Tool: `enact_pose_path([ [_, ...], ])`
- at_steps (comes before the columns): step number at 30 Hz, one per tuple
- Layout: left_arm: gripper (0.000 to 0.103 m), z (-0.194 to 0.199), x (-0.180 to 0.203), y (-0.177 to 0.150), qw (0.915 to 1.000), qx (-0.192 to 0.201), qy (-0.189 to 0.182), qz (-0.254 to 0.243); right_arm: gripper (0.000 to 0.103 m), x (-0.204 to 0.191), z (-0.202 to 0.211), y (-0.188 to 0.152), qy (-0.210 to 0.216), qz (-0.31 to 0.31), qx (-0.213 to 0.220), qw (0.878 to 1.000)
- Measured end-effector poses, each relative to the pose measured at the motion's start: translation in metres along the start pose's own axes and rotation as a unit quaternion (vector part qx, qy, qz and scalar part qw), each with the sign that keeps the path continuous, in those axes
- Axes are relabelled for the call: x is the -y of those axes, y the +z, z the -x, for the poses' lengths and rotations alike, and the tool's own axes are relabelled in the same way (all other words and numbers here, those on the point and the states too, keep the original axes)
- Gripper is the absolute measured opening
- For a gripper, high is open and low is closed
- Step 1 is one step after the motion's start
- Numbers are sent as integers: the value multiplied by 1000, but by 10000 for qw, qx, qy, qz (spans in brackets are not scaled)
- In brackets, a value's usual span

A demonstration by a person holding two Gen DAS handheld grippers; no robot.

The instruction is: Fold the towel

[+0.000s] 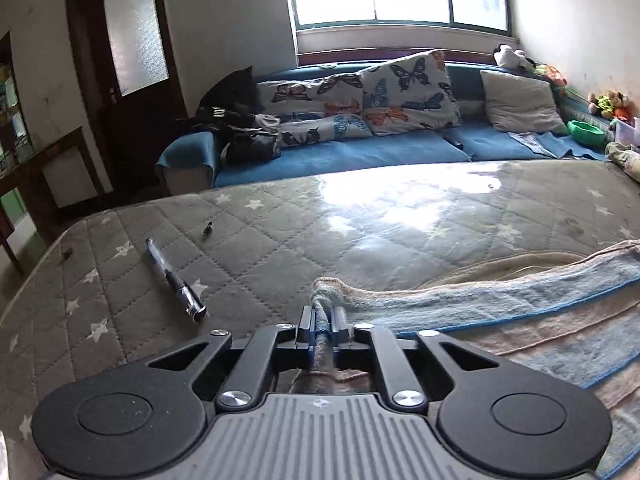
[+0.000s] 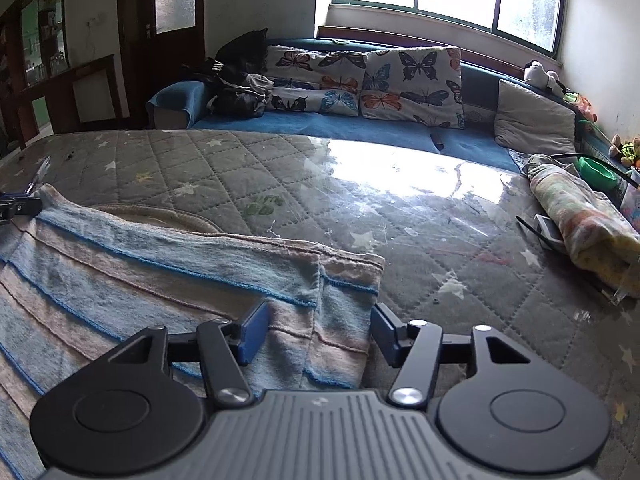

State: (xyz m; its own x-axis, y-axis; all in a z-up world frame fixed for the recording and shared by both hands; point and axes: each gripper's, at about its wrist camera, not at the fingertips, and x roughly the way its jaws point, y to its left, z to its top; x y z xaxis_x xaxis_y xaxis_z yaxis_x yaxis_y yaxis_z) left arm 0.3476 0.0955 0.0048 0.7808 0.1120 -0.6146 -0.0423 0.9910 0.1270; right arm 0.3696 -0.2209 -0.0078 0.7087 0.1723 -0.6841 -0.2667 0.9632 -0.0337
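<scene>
Grey quilted star-print mattress (image 1: pixel 280 240) under a clear plastic cover fills mid-frame in both views; blue sofa (image 1: pixel 360 152) with butterfly cushions (image 1: pixel 408 92) behind, upper centre. Striped blue-and-beige terry towel (image 2: pixel 160 264) lies spread on the mattress, lower left of the right wrist view, lower right of the left wrist view. Left claw (image 1: pixel 322 320), bottom centre, clamped tight on a bunched towel corner. Right claw (image 2: pixel 318 332), bottom centre, spread wide astride the towel's other end, gripping nothing. Black-and-clear ballpoint pen (image 1: pixel 176 280) lies on the mattress, left of the left claw.
</scene>
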Motion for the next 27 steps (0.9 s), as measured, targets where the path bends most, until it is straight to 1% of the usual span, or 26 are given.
enact_pose_path([
  [1,20,0,0,-1,10000,-14,26,27,58,0,0,0,-2,-15,2,10000],
  [2,35,-1,-1,-2,10000,-29,53,54,58,0,0,1,-16,-12,4,10000],
  [3,58,0,-1,-3,9999,-36,83,82,59,-1,2,1,-34,17,12,10000],
  [5,76,8,-4,-3,9998,1,110,144,59,-4,5,0,-66,109,33,9999],
  [7,77,19,-4,-5,9998,99,68,125,59,-9,10,-1,-56,206,64,9998],
  [9,92,30,1,-10,9998,183,41,-4,59,-14,15,-3,19,232,69,9997],
  [11,92,41,7,-17,9995,273,12,-158,60,-19,19,-5,124,245,65,9996],
  [13,96,50,13,-25,9989,348,-41,-317,61,-27,24,-8,215,316,60,9993],
  [15,102,57,16,-33,9979,425,-53,-485,69,-32,27,-12,255,400,34,9989],
  [19,103,57,17,-43,9974,288,-48,-665,70,-42,31,-18,319,569,-28,9979],
  [21,103,56,16,-49,9968,223,66,-767,71,-47,34,-21,351,653,-59,9972],
  [23,103,52,15,-52,9956,146,270,-881,72,-52,36,-25,382,737,-90,9965],
  [24,103,51,11,-51,9960,109,309,-835,72,-52,36,-25,383,749,-97,9964],
  [25,103,50,5,-49,9972,70,262,-701,72,-52,37,-25,377,746,-100,9965],
  [27,103,48,-5,-43,9994,29,81,-340,72,-51,37,-25,365,740,-107,9965],
])
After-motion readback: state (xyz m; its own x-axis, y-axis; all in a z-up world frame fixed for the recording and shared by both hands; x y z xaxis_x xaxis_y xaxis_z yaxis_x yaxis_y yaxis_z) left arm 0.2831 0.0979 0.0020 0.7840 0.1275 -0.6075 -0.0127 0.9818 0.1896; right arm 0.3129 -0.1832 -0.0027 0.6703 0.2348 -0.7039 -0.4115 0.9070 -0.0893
